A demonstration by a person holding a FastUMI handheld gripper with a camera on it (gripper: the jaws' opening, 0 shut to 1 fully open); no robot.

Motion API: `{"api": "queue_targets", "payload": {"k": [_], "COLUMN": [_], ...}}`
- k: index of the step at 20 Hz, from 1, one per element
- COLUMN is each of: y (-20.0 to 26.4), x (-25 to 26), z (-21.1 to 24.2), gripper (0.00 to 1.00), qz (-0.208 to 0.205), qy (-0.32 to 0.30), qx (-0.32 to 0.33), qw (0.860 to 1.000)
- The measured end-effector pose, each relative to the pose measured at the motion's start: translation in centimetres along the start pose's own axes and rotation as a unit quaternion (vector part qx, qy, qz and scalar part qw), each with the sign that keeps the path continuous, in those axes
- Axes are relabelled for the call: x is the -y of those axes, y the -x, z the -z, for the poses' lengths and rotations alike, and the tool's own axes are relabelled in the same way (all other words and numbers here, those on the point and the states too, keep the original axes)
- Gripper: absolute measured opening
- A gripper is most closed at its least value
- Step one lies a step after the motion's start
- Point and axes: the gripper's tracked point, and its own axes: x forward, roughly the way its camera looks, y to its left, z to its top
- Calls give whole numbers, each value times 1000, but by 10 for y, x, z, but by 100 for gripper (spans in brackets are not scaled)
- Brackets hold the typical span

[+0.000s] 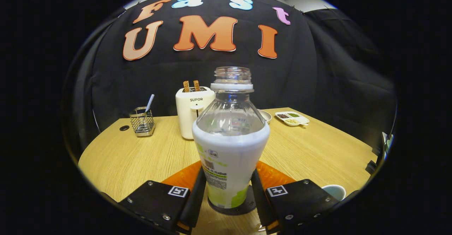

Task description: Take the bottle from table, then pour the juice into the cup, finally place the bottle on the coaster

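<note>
An uncapped clear bottle (230, 150) with a white and green label stands upright between my fingers. Its base rests on a dark round coaster (247, 206) on the wooden table (141, 157). My gripper (227, 192) is shut on the bottle's lower body, one finger against each side. The clear shoulder shows above the white label. A pale cup (334, 191) sits on the table just right of the right finger, partly hidden by it.
Beyond the bottle stands a white toaster (192, 113) with two slices in it. A wire cutlery holder (142, 122) stands to the toaster's left. A white divided dish (292, 118) of grains and a plate's rim (266, 115) lie to the far right.
</note>
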Motion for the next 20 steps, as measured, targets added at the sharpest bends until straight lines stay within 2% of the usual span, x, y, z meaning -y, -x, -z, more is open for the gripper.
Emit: {"api": "queue_targets", "payload": {"k": [5,6,7,9,13,16,20], "y": [11,12,14,22,46,71,127], "x": [2,4,4,6,7,19,21], "z": [-11,-15,-19,-29,-51,-71,-113], "gripper": [68,72,83,94,97,97,97], "qz": [0,-1,-4,-9,-41,-42,-56], "qy": [-12,-17,-23,-38,-67,-70,-83], "qx": [18,22,25,36,54,61,89], "qw": [1000,1000,999,999,995,995,991]}}
